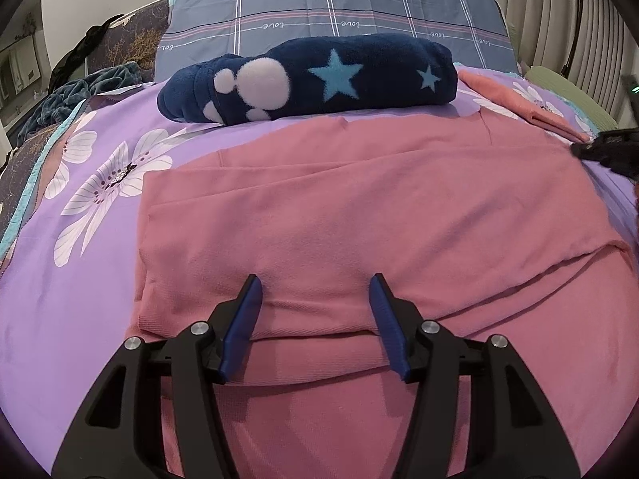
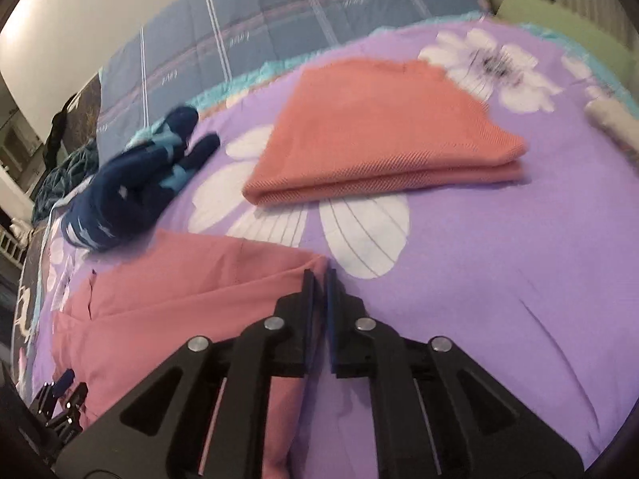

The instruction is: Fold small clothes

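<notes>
A pink garment (image 1: pixel 359 215) lies spread and partly folded on the purple flowered bedspread (image 1: pixel 80 279). My left gripper (image 1: pixel 315 283) is open, its blue fingers just above the garment's near folded edge, holding nothing. In the right wrist view the same pink garment (image 2: pixel 179 299) lies at lower left. My right gripper (image 2: pixel 318 273) is shut at the garment's right corner; a thin edge of the cloth seems pinched between the fingers. The right gripper also shows at the right edge of the left wrist view (image 1: pixel 607 147). The left gripper shows at the lower left of the right wrist view (image 2: pixel 60 399).
A folded navy fleece with stars (image 1: pixel 311 80) lies beyond the pink garment. A folded orange garment (image 2: pixel 379 139) lies farther right. A blue checked pillow (image 1: pixel 327 8) is at the bed's head. A rolled whitish item (image 2: pixel 611 123) sits at far right.
</notes>
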Tool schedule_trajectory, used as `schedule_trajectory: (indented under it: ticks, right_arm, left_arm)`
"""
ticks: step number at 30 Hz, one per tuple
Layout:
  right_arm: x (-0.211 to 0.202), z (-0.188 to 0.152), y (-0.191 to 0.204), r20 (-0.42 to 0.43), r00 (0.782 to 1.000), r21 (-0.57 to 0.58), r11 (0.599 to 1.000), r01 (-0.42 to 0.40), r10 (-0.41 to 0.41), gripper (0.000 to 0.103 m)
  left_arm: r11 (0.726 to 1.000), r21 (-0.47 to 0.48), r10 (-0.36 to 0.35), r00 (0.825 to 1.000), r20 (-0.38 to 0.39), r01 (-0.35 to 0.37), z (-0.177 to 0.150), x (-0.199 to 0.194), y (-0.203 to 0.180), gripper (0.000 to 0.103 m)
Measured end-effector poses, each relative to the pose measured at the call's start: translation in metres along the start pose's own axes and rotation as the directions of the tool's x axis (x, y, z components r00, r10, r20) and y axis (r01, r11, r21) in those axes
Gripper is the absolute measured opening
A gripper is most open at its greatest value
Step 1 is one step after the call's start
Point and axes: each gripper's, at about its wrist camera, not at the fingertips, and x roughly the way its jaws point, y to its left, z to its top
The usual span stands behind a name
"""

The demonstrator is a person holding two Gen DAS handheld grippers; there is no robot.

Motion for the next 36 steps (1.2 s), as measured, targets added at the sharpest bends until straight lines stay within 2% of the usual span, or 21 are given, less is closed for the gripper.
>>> schedule_trajectory:
  ticks: [3, 5, 6, 7, 8, 9, 10, 12, 13, 17, 20, 24, 27, 28, 31, 33, 36]
  right_arm:
    - [-0.036, -0.023, 0.022, 0.018, 0.986, -0.084, 0.983, -0.161, 0.163, 0.012]
    - [-0.044, -0.047, 0.037, -0.030, 0.978, -0.161, 0.965, -0.208, 0.206, 0.022]
    - [-0.039, -0.065, 0.044, -0.080, 0.982, -0.214, 0.959, -0.186, 0.172, 0.024]
    - [-0.028, -0.083, 0.043, -0.132, 0.987, -0.252, 0.960, -0.125, 0.094, 0.024]
    - [-0.017, -0.100, 0.036, -0.147, 0.988, -0.275, 0.958, -0.084, 0.045, 0.024]
    - [-0.019, -0.108, 0.030, -0.091, 0.992, -0.273, 0.956, -0.108, 0.086, 0.024]
    - [-0.020, -0.110, 0.026, -0.077, 0.991, -0.257, 0.958, -0.128, 0.111, 0.024]
    - [-0.021, -0.104, 0.023, -0.096, 0.989, -0.213, 0.968, -0.133, 0.115, 0.024]
    - [-0.020, -0.104, 0.025, -0.093, 0.990, -0.215, 0.969, -0.121, 0.102, 0.024]
    - [-0.022, -0.118, 0.048, -0.025, 0.999, -0.348, 0.937, 0.016, -0.026, 0.027]
    - [-0.022, -0.119, 0.049, -0.014, 0.999, -0.359, 0.933, 0.032, -0.040, 0.027]
    - [-0.026, -0.113, 0.030, -0.032, 0.999, -0.287, 0.957, -0.050, 0.043, 0.027]
    - [-0.049, -0.122, 0.016, -0.044, 0.995, -0.214, 0.973, -0.092, 0.085, 0.028]
    - [-0.059, -0.129, 0.014, -0.042, 0.995, -0.215, 0.972, -0.100, 0.093, 0.035]
    - [-0.089, -0.161, 0.007, -0.057, 0.992, -0.246, 0.962, -0.120, 0.109, 0.047]
    - [-0.110, -0.184, -0.003, -0.080, 0.989, -0.255, 0.957, -0.137, 0.121, 0.048]
    - [-0.137, -0.211, -0.022, -0.125, 0.976, -0.211, 0.956, -0.203, 0.180, 0.048]
  left_arm:
    - [1.000, 0.000, 0.000, 1.000, 0.000, 0.000, 0.000, 0.000, 0.000, 0.057]
    - [1.000, 0.000, -0.001, 1.000, 0.000, 0.001, 0.000, 0.000, 0.000, 0.057]
    - [1.000, 0.000, -0.001, 1.000, 0.000, 0.001, 0.000, 0.000, 0.000, 0.057]
    - [1.000, 0.000, 0.000, 1.000, 0.000, 0.000, 0.000, 0.000, 0.000, 0.057]
    - [1.000, 0.000, -0.001, 1.000, 0.000, 0.001, 0.000, 0.000, 0.000, 0.058]
    - [1.000, 0.001, -0.001, 1.000, 0.000, 0.001, 0.000, 0.000, 0.000, 0.058]
    - [1.000, 0.001, 0.002, 1.000, 0.001, -0.002, 0.000, 0.000, 0.000, 0.058]
    - [1.000, 0.002, 0.004, 1.000, 0.002, -0.004, 0.001, 0.000, 0.000, 0.059]
    - [1.000, 0.001, 0.006, 1.000, 0.002, -0.006, 0.001, 0.000, 0.000, 0.059]
    - [1.000, -0.015, -0.019, 1.000, 0.009, 0.019, 0.001, -0.002, 0.004, 0.062]
    - [0.995, -0.061, -0.075, 0.997, 0.036, 0.077, -0.003, -0.018, 0.016, 0.064]
    - [0.994, -0.017, -0.108, 0.989, 0.097, 0.110, -0.026, -0.062, 0.026, 0.064]
    - [0.998, 0.034, -0.063, 0.992, 0.113, 0.059, -0.058, -0.092, 0.038, 0.070]
    - [0.997, 0.040, -0.067, 0.993, 0.099, 0.063, -0.072, -0.099, 0.044, 0.070]
    - [0.993, 0.035, -0.111, 0.993, 0.027, 0.110, -0.107, -0.107, 0.054, 0.070]
    - [0.988, 0.039, -0.148, 0.989, -0.021, 0.149, -0.128, -0.110, 0.054, 0.070]
    - [0.981, 0.059, -0.182, 0.983, -0.023, 0.184, -0.142, -0.124, 0.050, 0.070]
